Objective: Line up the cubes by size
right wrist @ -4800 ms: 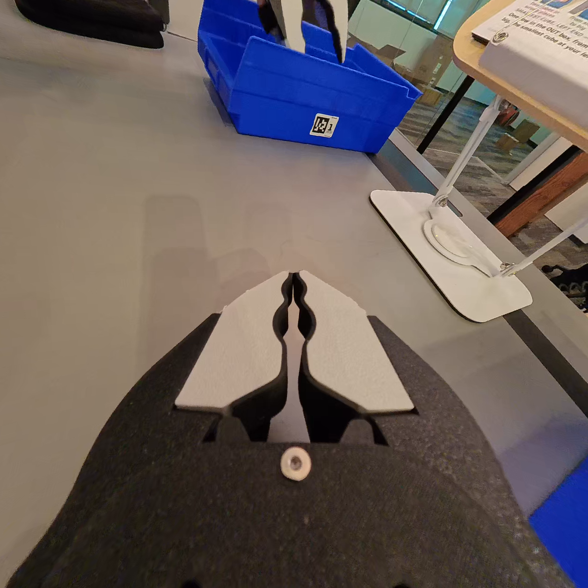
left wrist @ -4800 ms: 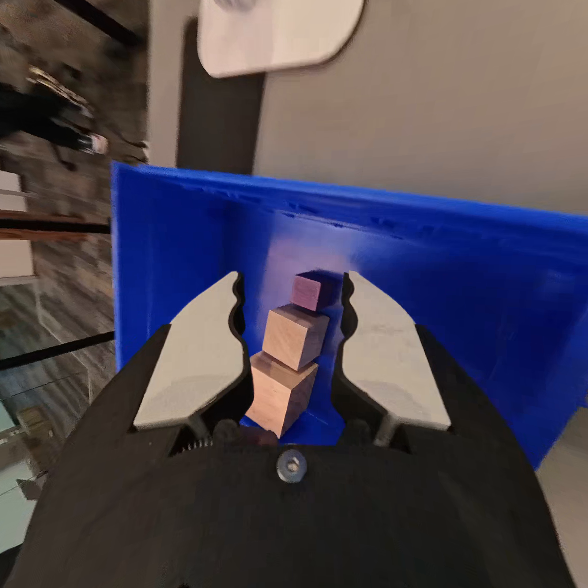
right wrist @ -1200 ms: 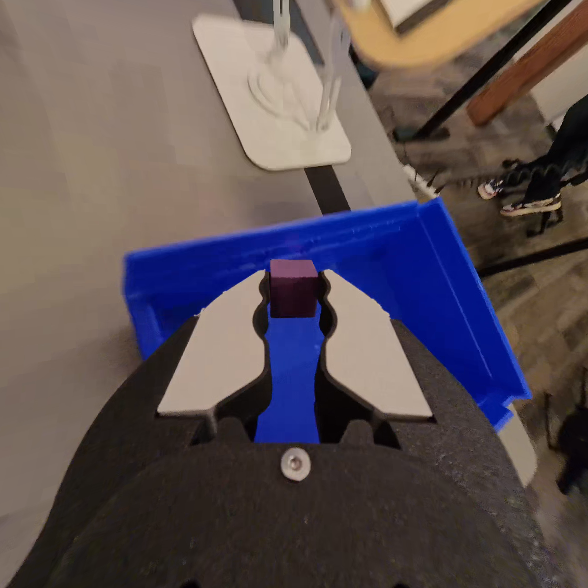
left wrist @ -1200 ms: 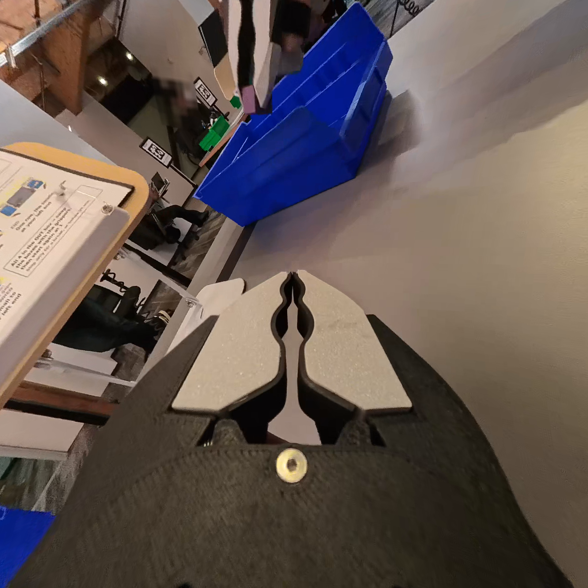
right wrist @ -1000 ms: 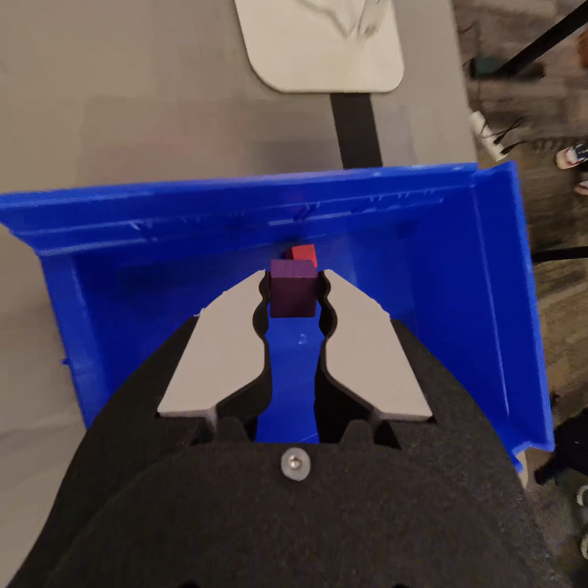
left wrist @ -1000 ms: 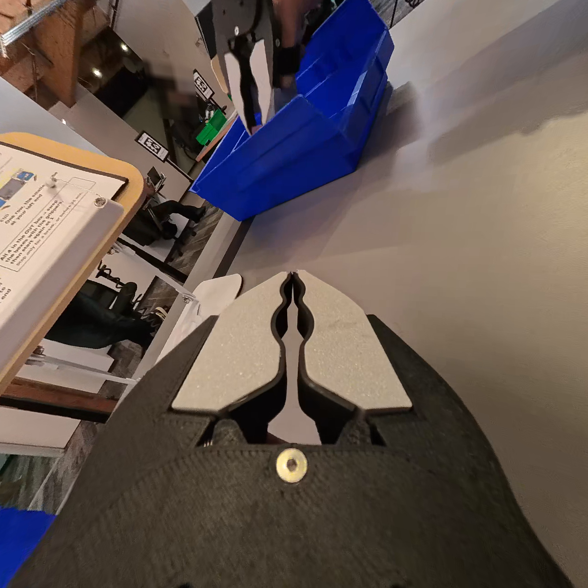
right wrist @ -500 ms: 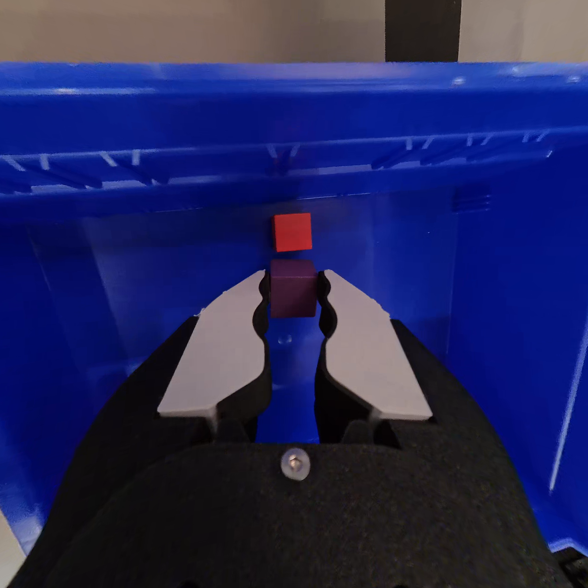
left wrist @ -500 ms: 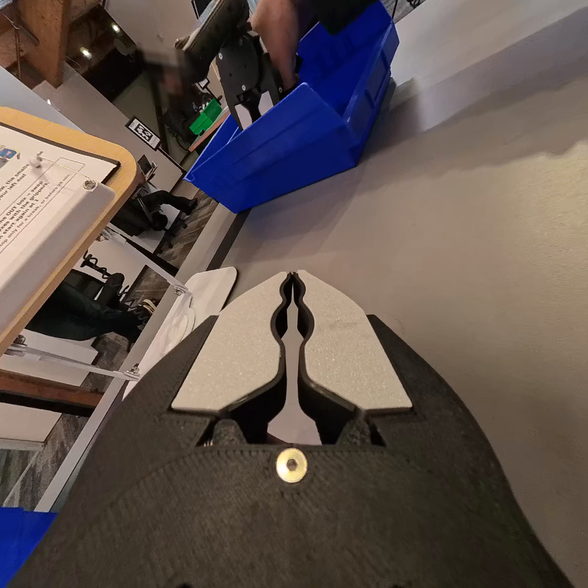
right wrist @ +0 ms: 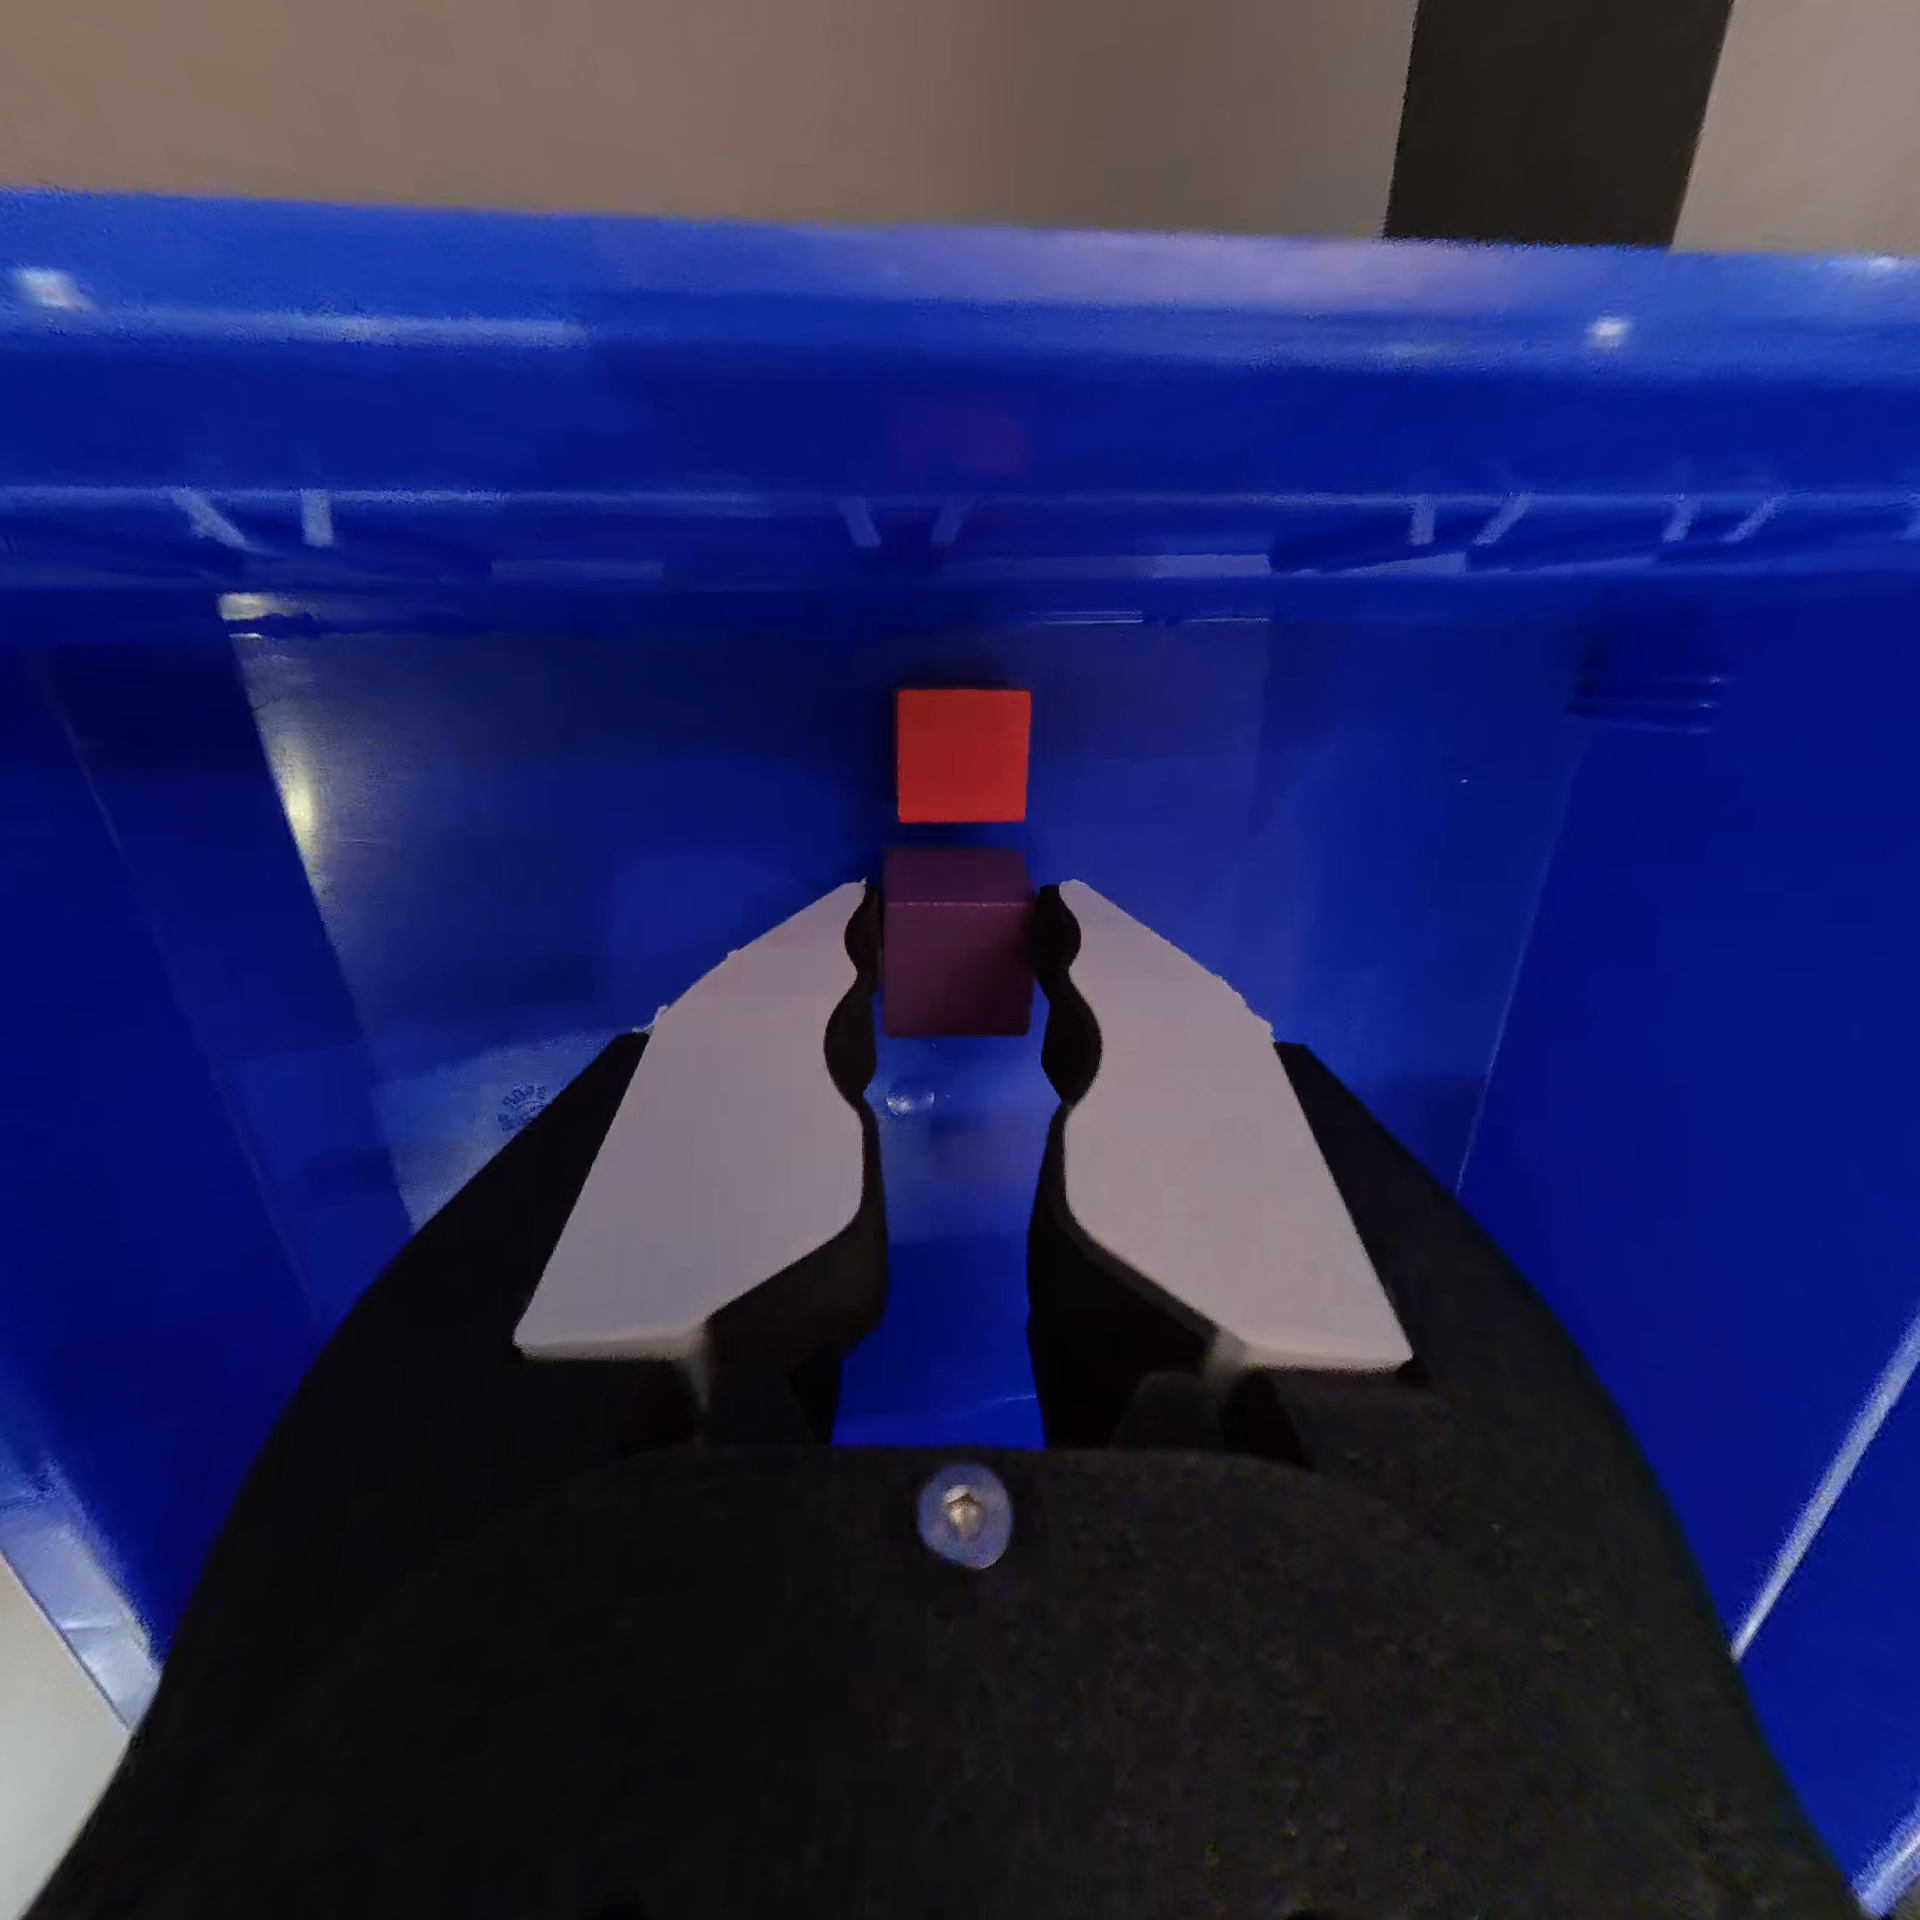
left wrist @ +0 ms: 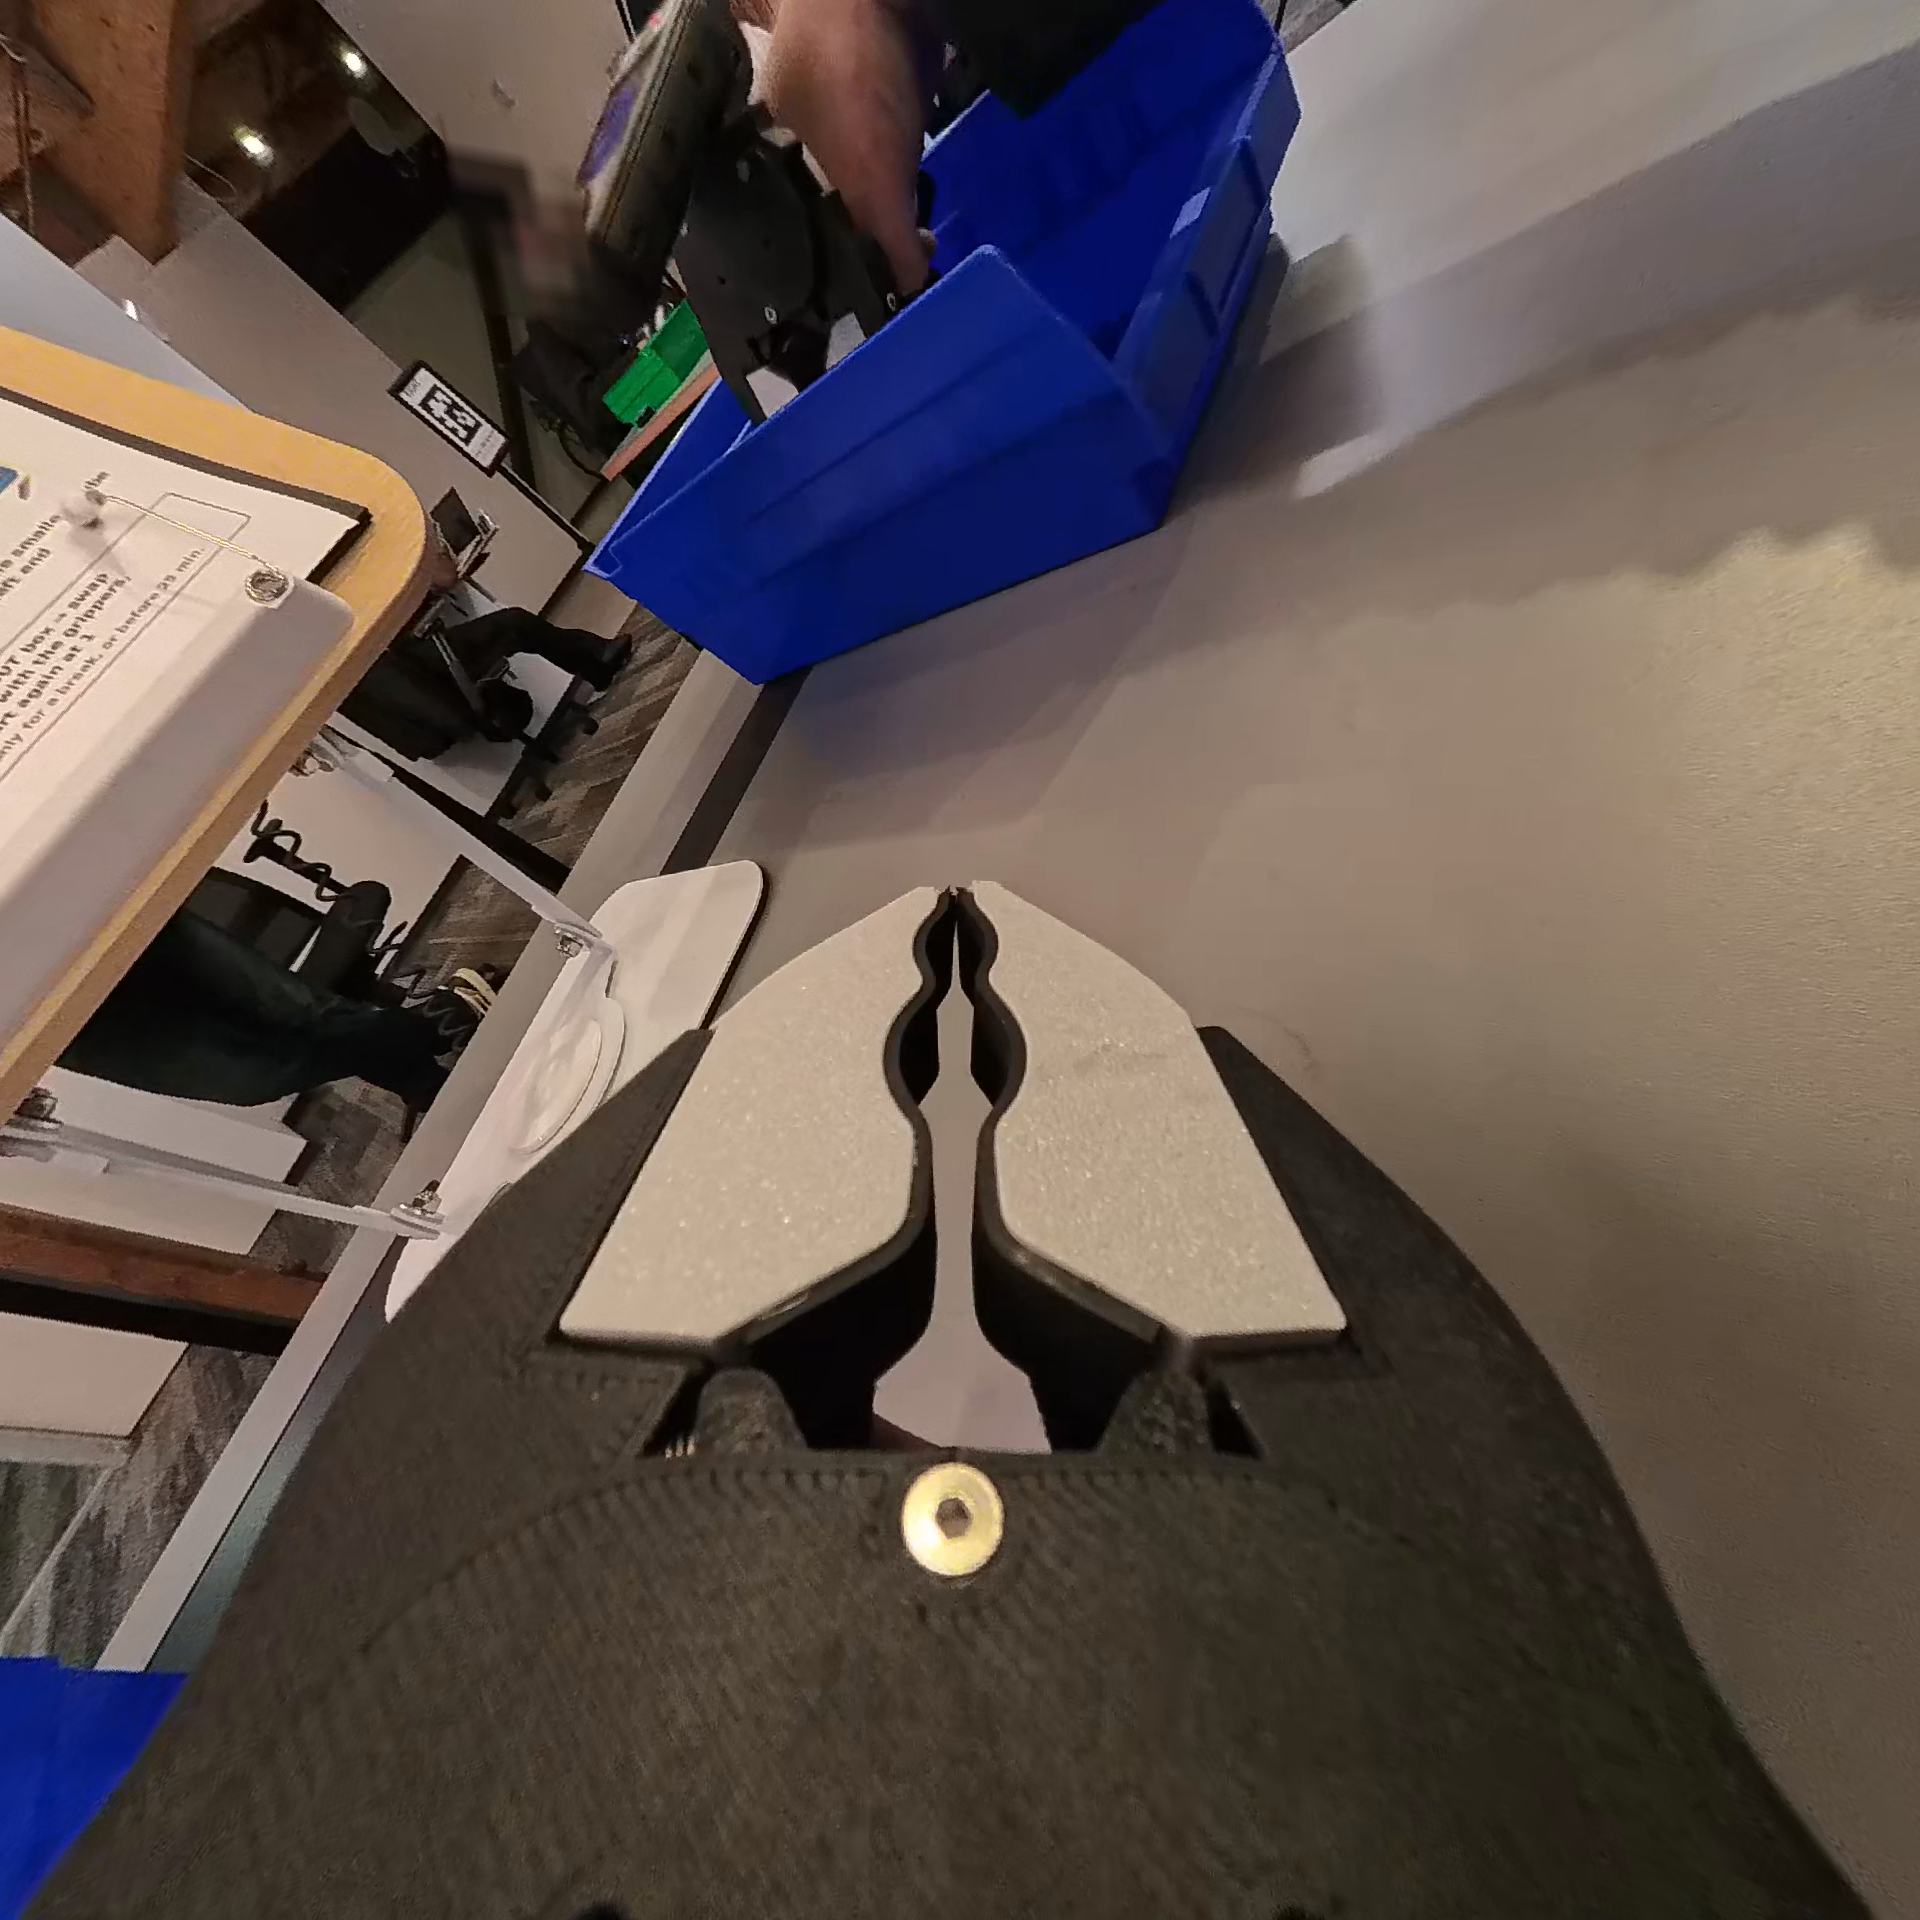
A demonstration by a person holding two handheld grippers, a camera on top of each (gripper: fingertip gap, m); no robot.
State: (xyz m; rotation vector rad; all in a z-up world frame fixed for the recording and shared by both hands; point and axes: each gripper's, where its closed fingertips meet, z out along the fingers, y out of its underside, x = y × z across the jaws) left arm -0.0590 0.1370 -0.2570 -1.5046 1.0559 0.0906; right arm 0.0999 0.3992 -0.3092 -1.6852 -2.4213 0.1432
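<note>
My right gripper (right wrist: pixel 957 914) is shut on a small purple cube (right wrist: pixel 957 956) and holds it low inside a blue bin (right wrist: pixel 935 353), just short of a small red cube (right wrist: pixel 963 755) that lies on the bin floor near the far wall. My left gripper (left wrist: pixel 955 891) is shut with nothing between its fingertips, over the grey table (left wrist: pixel 1507 831). The left wrist view shows the blue bin (left wrist: pixel 935 499) farther off, with the right gripper's black body (left wrist: pixel 764 281) and a hand (left wrist: pixel 862 135) reaching into it.
A board with a printed sheet (left wrist: pixel 156 623) on a clear stand with a white base (left wrist: pixel 644 987) sits left of the left gripper, at the table's edge. Another blue patch (left wrist: pixel 62 1766) shows at the lower left. The bin's side walls (right wrist: pixel 1714 1039) flank the right gripper. The left gripper's tips are roughly 30 cm from the right gripper's.
My right gripper carried the purple cube over the bin's rim and down into it, toward the red cube. My left gripper stayed shut and shifted only slightly over the table.
</note>
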